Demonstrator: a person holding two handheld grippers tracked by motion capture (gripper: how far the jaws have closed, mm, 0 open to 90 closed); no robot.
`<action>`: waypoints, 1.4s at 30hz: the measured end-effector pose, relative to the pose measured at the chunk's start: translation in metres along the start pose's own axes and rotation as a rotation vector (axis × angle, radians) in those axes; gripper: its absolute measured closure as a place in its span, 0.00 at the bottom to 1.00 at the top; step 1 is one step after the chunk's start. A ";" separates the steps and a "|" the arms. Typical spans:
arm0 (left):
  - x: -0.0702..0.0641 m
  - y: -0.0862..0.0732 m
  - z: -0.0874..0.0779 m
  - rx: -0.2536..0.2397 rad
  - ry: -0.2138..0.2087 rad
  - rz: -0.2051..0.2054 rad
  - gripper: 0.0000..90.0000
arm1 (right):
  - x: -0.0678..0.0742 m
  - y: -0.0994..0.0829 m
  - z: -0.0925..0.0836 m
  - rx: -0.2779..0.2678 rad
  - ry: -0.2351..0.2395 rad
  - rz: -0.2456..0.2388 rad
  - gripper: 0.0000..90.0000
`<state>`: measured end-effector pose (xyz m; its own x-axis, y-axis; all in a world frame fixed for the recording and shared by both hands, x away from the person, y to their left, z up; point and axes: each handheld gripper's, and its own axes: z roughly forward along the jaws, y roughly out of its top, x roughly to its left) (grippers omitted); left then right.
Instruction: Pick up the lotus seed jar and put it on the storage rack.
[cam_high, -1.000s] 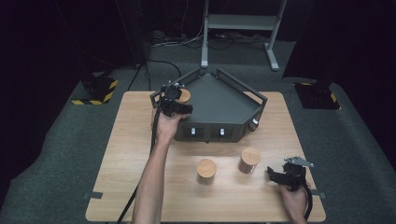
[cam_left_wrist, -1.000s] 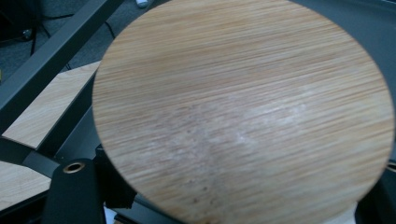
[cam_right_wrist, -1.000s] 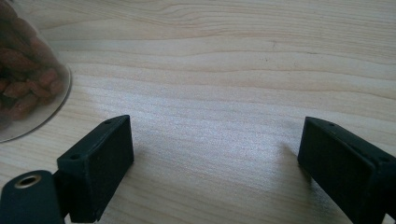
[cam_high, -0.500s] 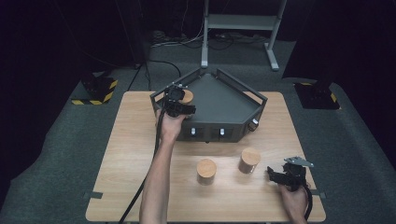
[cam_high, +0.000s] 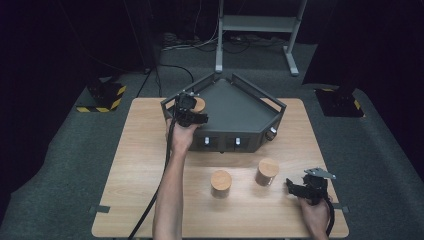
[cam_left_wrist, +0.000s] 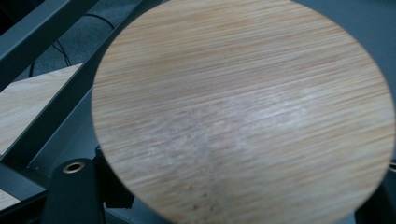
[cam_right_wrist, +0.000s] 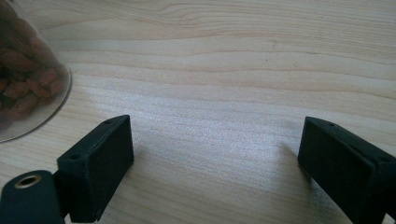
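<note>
My left gripper (cam_high: 195, 109) is shut on a jar with a round wooden lid (cam_high: 199, 105) and holds it at the left corner of the dark grey five-sided tray (cam_high: 237, 107). In the left gripper view the lid (cam_left_wrist: 243, 112) sits close up between the black jaws, above the tray's rail. Two more wooden-lidded jars stand on the table in front of the tray, one in the middle (cam_high: 221, 183) and one to its right (cam_high: 266, 172). My right gripper (cam_high: 293, 187) rests low at the table's front right, open and empty (cam_right_wrist: 215, 158), beside a glass jar of red-brown pieces (cam_right_wrist: 28, 74).
The tray has a raised rail frame (cam_high: 260, 90) and knobs on its front face (cam_high: 237, 142). A cable (cam_high: 160, 195) trails from the left gripper along the forearm. Bare wooden tabletop (cam_high: 135, 165) lies left of the arm. Stands and cables occupy the dark floor behind.
The left gripper with its jar has edged slightly toward the tray's near side. The right gripper and the two jars on the table have stayed put.
</note>
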<state>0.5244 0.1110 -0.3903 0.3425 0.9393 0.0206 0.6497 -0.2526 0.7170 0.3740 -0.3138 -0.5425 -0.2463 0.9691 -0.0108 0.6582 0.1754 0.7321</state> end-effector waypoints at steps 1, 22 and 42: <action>0.000 -0.002 0.000 -0.013 0.000 -0.007 0.28 | 0.000 0.000 0.000 0.000 0.000 0.000 0.11; 0.001 -0.005 -0.002 -0.040 -0.028 -0.022 0.11 | 0.000 0.000 0.000 0.000 0.000 0.000 0.11; 0.006 -0.014 -0.037 -0.117 -0.047 -0.022 0.08 | 0.000 0.000 0.000 0.000 0.000 0.000 0.11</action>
<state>0.4919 0.1284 -0.3746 0.3618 0.9319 -0.0269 0.5748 -0.2003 0.7934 0.3740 -0.3138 -0.5425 -0.2461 0.9692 -0.0108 0.6583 0.1753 0.7320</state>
